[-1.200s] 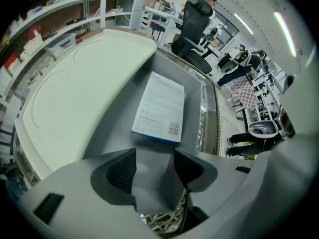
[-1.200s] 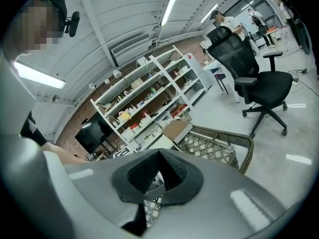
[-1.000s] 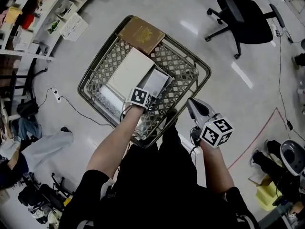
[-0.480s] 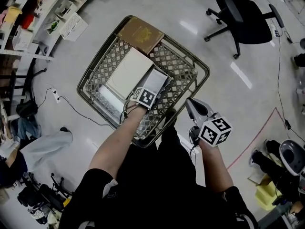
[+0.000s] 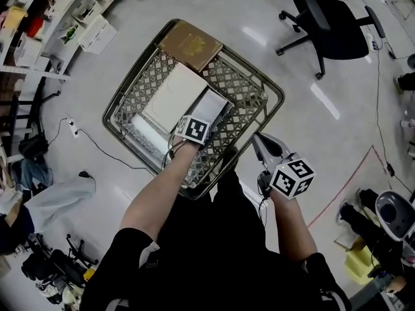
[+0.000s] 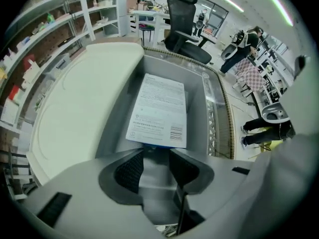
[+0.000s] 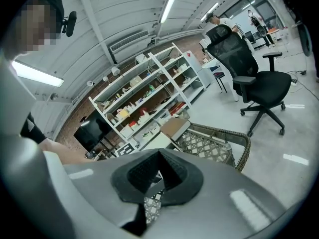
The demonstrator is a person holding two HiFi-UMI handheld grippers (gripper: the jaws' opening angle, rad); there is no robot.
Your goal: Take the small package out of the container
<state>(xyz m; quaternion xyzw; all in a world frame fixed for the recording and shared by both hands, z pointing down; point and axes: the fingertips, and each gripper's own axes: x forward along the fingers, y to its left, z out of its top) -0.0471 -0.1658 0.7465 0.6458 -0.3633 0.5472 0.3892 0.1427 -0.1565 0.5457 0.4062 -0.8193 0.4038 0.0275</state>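
The small package (image 5: 216, 107), a grey mailer with a white label (image 6: 159, 111), lies in the wicker basket (image 5: 273, 91) beside a big white box (image 5: 174, 94). My left gripper (image 5: 196, 127) points straight down into the basket at the mailer's near end. Its jaws have just been closing, and the grey mailer's end sits between the pads (image 6: 130, 169). I see no firm pinch on it. My right gripper (image 5: 259, 139) hangs shut and empty outside the basket's near right rim. In the right gripper view the right gripper (image 7: 158, 169) faces the basket and shelves.
A brown box (image 5: 191, 44) rests on the basket's far corner, and a silvery bag (image 5: 146, 131) lies along its left side. An office chair (image 5: 331, 24) stands at the far right. Shelves (image 5: 52, 18) line the far left, with a cable (image 5: 91, 138) on the floor.
My left gripper has shifted slightly to the right, over the grey mailer. The right gripper has stayed where it was.
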